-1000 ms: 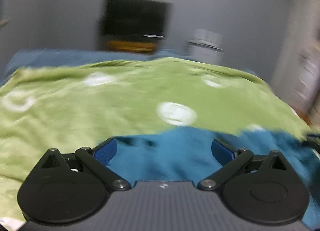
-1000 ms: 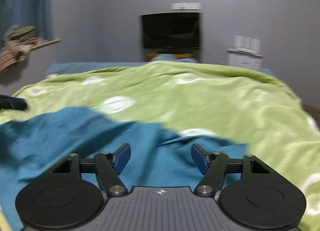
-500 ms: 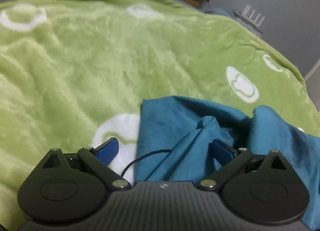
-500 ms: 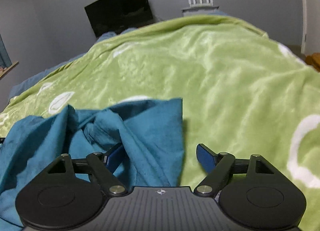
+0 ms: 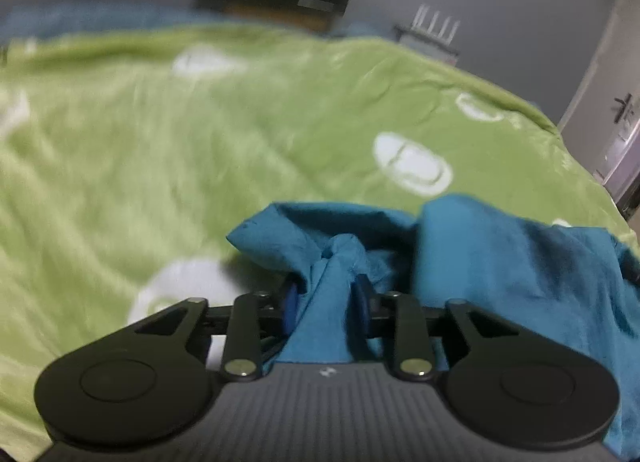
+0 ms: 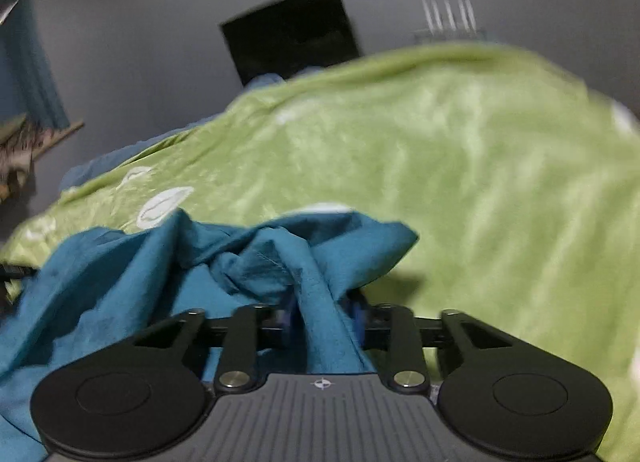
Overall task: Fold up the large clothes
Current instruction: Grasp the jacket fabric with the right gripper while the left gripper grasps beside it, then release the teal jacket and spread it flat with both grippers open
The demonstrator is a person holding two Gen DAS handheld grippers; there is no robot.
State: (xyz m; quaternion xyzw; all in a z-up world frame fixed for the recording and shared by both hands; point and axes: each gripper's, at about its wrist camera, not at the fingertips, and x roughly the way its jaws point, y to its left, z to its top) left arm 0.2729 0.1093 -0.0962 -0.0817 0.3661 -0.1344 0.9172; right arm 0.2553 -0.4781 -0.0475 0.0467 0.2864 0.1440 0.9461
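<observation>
The left gripper [image 5: 326,298] has just been closing its jaws, and they now pinch a bunched fold of the teal garment [image 5: 500,258] between the blue pads. In the left wrist view the cloth rises from the jaws toward twelve o'clock into a small knot of gathered fabric, and the rest of the garment spreads away toward three o'clock in loose folds.

The right gripper [image 6: 322,312] has also just been closing its jaws; they stand narrow and clamp a ridge of the same teal garment [image 6: 120,274], with a stitched seam running up out of the grip. Here the bulk of the fabric lies toward nine o'clock, rumpled.

The garment rests on a bed under a green blanket [image 5: 180,150] with white ring patterns, which fills the view from ten to two o'clock. Beyond the bed at twelve o'clock a dark screen [image 6: 290,34] stands against the grey wall, and a white router [image 5: 436,28] with upright antennas sits at about one o'clock.
</observation>
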